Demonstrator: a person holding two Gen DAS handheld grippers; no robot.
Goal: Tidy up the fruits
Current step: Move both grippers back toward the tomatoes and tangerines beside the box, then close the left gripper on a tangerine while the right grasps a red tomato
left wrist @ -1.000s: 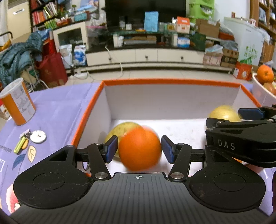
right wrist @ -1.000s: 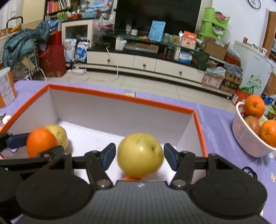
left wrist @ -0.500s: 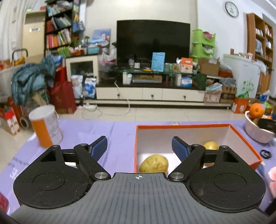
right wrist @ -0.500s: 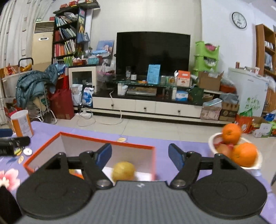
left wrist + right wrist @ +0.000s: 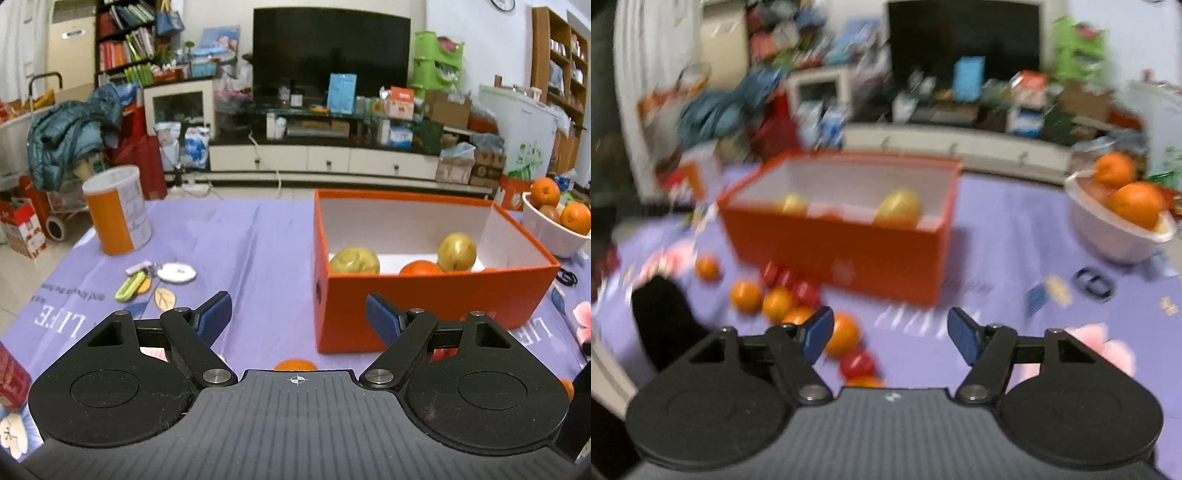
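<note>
An orange box (image 5: 424,306) stands on the purple cloth and holds two yellow-green apples (image 5: 354,260) (image 5: 456,251) and an orange (image 5: 419,267). My left gripper (image 5: 296,306) hangs in front of the box's near left corner. Its jaws are closing, with nothing between them. In the blurred right wrist view, the box (image 5: 849,251) lies ahead. Several loose oranges (image 5: 775,302) and small red fruits (image 5: 857,363) lie before it. My right gripper (image 5: 890,321) is over the cloth just right of them, its jaws closing on nothing. An orange (image 5: 844,334) sits beside its left finger.
A white bowl (image 5: 554,236) (image 5: 1115,232) with oranges stands right of the box. An orange-and-white can (image 5: 118,210), keys and a white disc (image 5: 175,273) lie at the left. A black ring (image 5: 1093,284) lies near the bowl. A dark shape (image 5: 665,321) fills the lower left.
Both grippers let go of their fruit inside the box, the left an orange, the right a yellow apple. Both drew back from the box, and their jaws are now empty.
</note>
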